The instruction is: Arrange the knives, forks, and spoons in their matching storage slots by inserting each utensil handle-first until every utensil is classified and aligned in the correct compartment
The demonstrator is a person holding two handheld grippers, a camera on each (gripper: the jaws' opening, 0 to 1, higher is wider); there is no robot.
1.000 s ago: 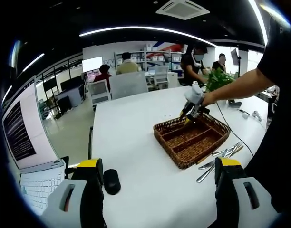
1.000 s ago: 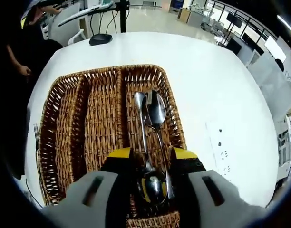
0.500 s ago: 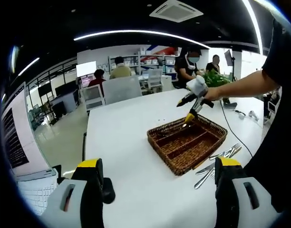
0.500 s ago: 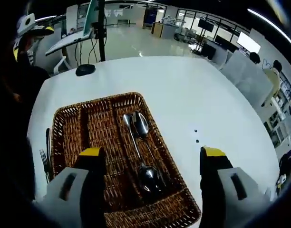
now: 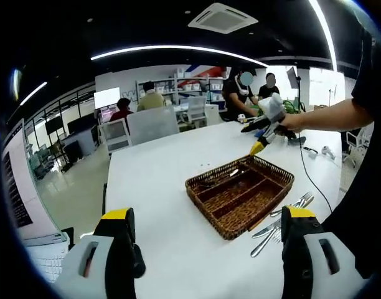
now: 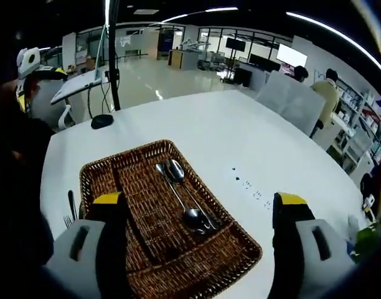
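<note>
Right gripper [image 6: 193,215] let go and lifted off, jaws wide apart now; spoons [image 6: 181,193] sit in the wicker tray's [image 6: 240,246] outer slot. Left gripper [image 5: 203,227] gapes empty. Forks and knives [image 5: 284,215] wait beside the tray.

Left gripper view faces the wicker tray [image 5: 240,196] from across the table; right gripper view overlooks it [image 6: 165,230] closely

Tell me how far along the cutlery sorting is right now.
Done: spoons lie in one outer slot of the wicker tray; its other slots look empty. In hand: nothing; the right gripper hangs open above the tray and the left gripper is open. Left: the forks and knives lying on the white table beside the tray.
</note>
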